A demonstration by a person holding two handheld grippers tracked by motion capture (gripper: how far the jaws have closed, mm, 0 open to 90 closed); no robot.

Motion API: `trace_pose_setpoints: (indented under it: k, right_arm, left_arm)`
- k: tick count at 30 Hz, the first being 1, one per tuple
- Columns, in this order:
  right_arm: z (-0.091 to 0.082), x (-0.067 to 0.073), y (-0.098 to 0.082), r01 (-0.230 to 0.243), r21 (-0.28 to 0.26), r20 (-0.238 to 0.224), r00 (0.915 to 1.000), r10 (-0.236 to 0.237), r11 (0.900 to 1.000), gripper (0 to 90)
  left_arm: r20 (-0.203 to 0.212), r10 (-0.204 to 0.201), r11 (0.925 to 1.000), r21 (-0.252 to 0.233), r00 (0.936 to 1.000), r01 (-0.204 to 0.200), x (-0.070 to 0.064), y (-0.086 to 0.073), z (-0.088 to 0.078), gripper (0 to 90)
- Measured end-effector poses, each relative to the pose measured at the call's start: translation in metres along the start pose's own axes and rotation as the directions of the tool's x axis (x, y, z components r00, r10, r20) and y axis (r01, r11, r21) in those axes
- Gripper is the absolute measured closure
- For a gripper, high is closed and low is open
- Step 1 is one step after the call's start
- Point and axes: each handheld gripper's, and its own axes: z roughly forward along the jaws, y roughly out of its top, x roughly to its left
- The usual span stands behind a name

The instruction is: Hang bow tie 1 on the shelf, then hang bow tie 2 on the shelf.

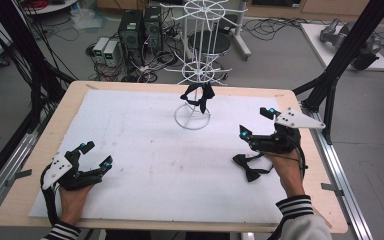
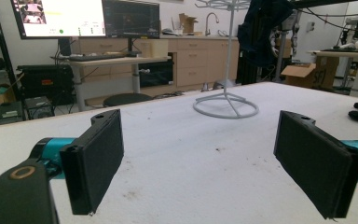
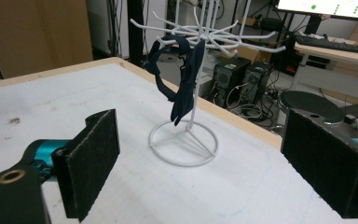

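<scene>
Worktop (image 1: 45,150): light wood board under a white mat, spanning the centre and lower part of the high view.

White wire display stand (image 1: 198,65): upright at upper centre of the high view, its ring base resting on the mat and tiers of spoke hooks above. In the right gripper view the stand (image 3: 193,93) is at centre.

Right gripper (image 1: 257,122): at right of the high view, held by a hand in a striped cuff; jaws spread wide apart, nothing between them.

Left gripper (image 1: 95,154): at lower left of the high view, held just above the mat; jaws likewise wide apart and empty, as its own view confirms.

Dark bow tie on stand (image 1: 200,96): hangs by its strap from the lower hooks, draping toward the ring base; in the right gripper view it (image 3: 186,79) hangs beside the pole.

Black bow tie on mat (image 1: 247,167): lies flat at lower right of the high view, just beside the right hand, below the right gripper.
</scene>
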Motion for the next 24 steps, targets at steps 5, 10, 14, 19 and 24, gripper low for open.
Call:
trace_pose_setpoints:
  k: [5,10,14,19,24]
  right_arm:
    - [-0.012,-0.001,-0.021,-0.02,0.004,0.013,0.9997,0.02,1.0,11.1]
    - [-0.019,-0.003,-0.04,-0.041,0.022,0.028,0.9988,0.041,0.999,11.1]
    - [-0.021,-0.005,-0.052,-0.058,0.042,0.036,0.9978,0.056,0.997,11.1]
    - [-0.023,-0.009,-0.059,-0.072,0.049,0.044,0.9966,0.069,0.996,11.1]
    - [-0.024,-0.01,-0.059,-0.073,0.044,0.047,0.9963,0.071,0.996,11.1]
  left_arm:
    - [0.0,-0.001,1.0,-0.001,1.0,0.001,0.0,0.0,0.0,16.2]
    - [-0.001,-0.002,1.0,-0.002,1.0,0.002,0.0,0.0,0.0,16.2]
    - [-0.001,-0.002,1.0,-0.002,1.0,0.002,0.0,0.0,0.0,16.2]
    - [0.0,-0.001,1.0,-0.001,1.0,0.001,0.0,0.0,0.0,16.2]
    - [-0.001,-0.002,1.0,-0.002,1.0,0.002,0.0,0.0,0.0,16.2]
